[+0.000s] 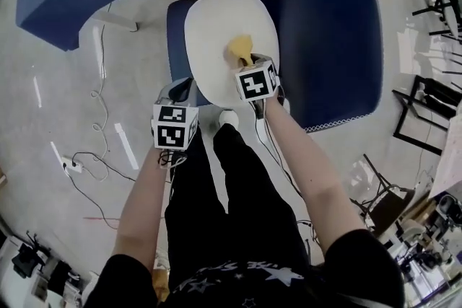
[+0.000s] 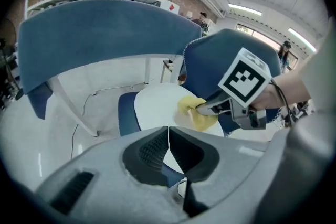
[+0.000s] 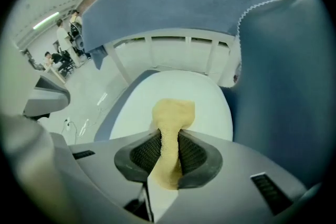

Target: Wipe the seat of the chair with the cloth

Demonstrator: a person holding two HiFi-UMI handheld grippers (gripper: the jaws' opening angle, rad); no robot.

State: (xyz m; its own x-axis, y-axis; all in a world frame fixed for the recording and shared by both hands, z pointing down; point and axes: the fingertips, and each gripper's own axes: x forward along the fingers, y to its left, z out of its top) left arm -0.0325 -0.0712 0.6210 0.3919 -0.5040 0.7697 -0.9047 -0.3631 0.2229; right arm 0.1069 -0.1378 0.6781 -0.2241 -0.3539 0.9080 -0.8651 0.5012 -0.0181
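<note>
Yellow cloth [image 1: 240, 48] on white seat [image 1: 215, 25]

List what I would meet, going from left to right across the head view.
Power strip → left gripper → cloth → blue cover.

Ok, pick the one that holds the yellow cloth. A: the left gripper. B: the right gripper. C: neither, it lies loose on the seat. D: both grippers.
B: the right gripper is shut on the yellow cloth, whose free end rests on the white chair seat; the left gripper is shut with nothing in it.
</note>
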